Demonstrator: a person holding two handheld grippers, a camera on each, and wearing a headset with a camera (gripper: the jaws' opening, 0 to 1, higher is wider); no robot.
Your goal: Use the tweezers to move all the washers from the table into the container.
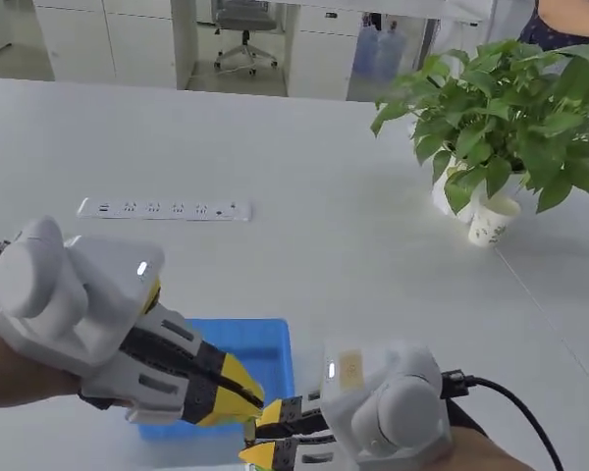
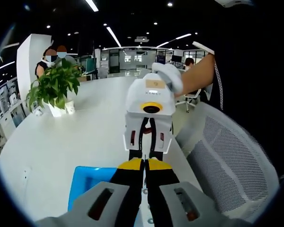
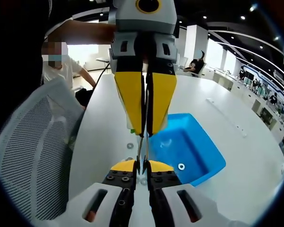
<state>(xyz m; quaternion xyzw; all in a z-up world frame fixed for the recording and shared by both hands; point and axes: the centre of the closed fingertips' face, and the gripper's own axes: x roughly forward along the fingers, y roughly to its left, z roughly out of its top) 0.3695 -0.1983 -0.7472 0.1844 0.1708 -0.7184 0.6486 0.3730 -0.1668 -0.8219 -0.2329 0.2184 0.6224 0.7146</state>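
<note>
— What's the biggest thing on that white table (image 1: 304, 177)?

— The potted plant (image 1: 510, 108), toward the far right corner of the tabletop, with a paper cup (image 1: 493, 224) touching its pot. A mesh chair (image 3: 33, 156) stands off the near edge.

— And the container?

— A blue container (image 1: 265, 348), by the near edge, right where the person works. Both grippers meet nose to nose just over its near corner.

— How are the jaws?

— The left gripper (image 1: 243, 397) has its yellow jaws clenched on the upper part of the tweezers (image 3: 143, 142). The right gripper (image 1: 265, 437) pinches the same tweezers lower down, at the thin end, jaws pressed together.

— Anything else lying about?

— A white power strip (image 1: 165, 209), flat on the left half of the tabletop, well apart from the container.

— The washers?

— One washer in the container (image 3: 181, 166), flat on the blue floor. One washer on the table (image 3: 129, 145), near the container's long wall, not touching it, beside the tweezers.
</note>
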